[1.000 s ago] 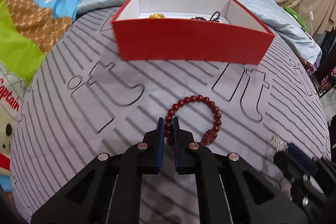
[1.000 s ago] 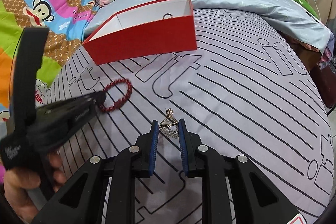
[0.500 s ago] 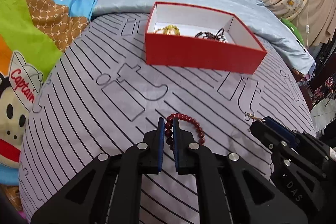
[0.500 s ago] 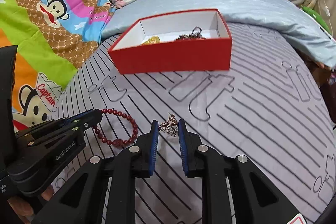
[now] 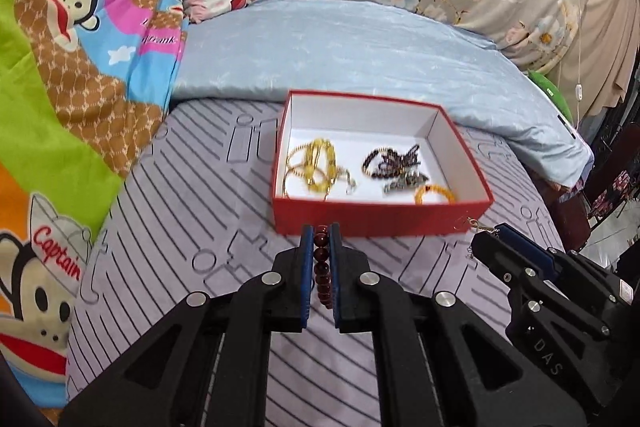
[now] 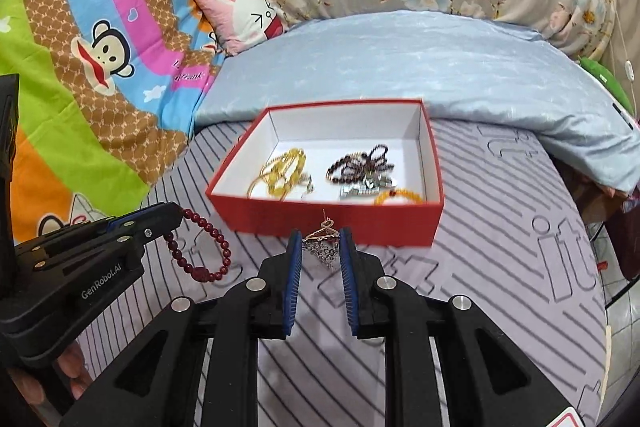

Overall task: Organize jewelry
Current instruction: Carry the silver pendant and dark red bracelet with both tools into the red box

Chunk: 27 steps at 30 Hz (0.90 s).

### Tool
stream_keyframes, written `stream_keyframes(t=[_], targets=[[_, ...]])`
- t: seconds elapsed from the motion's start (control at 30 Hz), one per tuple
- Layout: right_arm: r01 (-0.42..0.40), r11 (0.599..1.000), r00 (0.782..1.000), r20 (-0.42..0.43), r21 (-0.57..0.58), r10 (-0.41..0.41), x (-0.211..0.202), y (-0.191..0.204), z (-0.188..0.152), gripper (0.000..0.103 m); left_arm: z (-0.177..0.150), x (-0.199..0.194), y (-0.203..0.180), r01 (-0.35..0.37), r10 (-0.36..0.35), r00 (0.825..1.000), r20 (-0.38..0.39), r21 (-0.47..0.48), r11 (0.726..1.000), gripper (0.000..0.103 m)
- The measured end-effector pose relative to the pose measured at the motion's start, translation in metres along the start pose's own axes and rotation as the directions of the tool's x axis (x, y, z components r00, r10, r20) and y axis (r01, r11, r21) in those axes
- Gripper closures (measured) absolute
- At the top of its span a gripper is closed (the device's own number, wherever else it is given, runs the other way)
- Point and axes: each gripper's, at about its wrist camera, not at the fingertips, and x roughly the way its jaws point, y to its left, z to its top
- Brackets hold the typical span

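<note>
Red bead bracelet [image 6: 200,247] dangles from left tongs [image 5: 320,239], glossy round beads

Glossy dark-red bracelet beads [image 6: 208,227]; matt red cardboard box [image 5: 360,219] with white paper lining; matt cloth bed sheet [image 5: 180,227]; matt black plastic hand-held gripper [image 6: 320,247], bright metal screws.

Two claw-mounted fisheyes, angled down over the bed, near, sharing the red box [image 5: 380,217].
</note>
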Motion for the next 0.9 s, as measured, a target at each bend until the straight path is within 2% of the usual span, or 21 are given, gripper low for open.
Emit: stream_keyframes(t=[0.43, 0.9], targets=[[0.021, 1.0, 0.999, 0.027, 0.005, -0.021, 0.042, -0.018, 0.057, 0.085, 0.061, 0.042, -0.016, -0.021, 0.02, 0.999, 0.029, 0.028, 0.999, 0.095], [0.04, 0.999, 0.999, -0.009, 0.02, -0.04, 0.085, -0.032, 0.069, 0.085, 0.083, 0.088, -0.018, -0.04, 0.039, 0.999, 0.001, 0.025, 0.999, 0.095]])
